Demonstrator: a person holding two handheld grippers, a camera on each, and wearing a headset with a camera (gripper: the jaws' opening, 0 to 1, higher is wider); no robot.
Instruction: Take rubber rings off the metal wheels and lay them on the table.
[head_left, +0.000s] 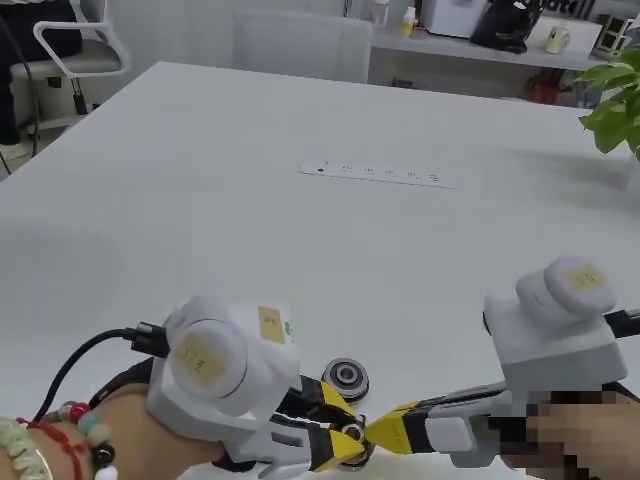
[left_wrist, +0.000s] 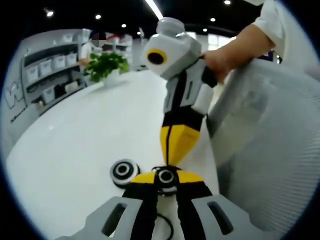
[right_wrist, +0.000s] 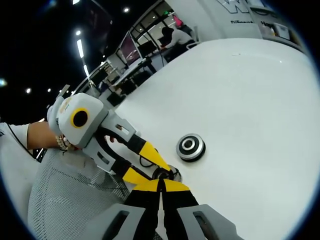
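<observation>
Rubber ring (right_wrist: 170, 173), on the metal wheel (left_wrist: 166, 178) clamped in the left gripper (head_left: 345, 440) by the table's (head_left: 300, 250) near edge, was apparently nipped by the closed right gripper (right_wrist: 160, 184); snap-back or a wheel wrenched loose was feared from a skewed pull.

Table (head_left: 200, 210): white.
Power strip (head_left: 378, 174): flat, toward the far side.
Free wheel (head_left: 346, 378): flat, near centre.
Left gripper (head_left: 348, 441), near left; right gripper (head_left: 378, 432), near right: yellow tips meet at hidden wheel (head_left: 356, 456), just nearer than the free wheel.
Chair (head_left: 75, 45): far left.
Plant (head_left: 615, 105): far right.
</observation>
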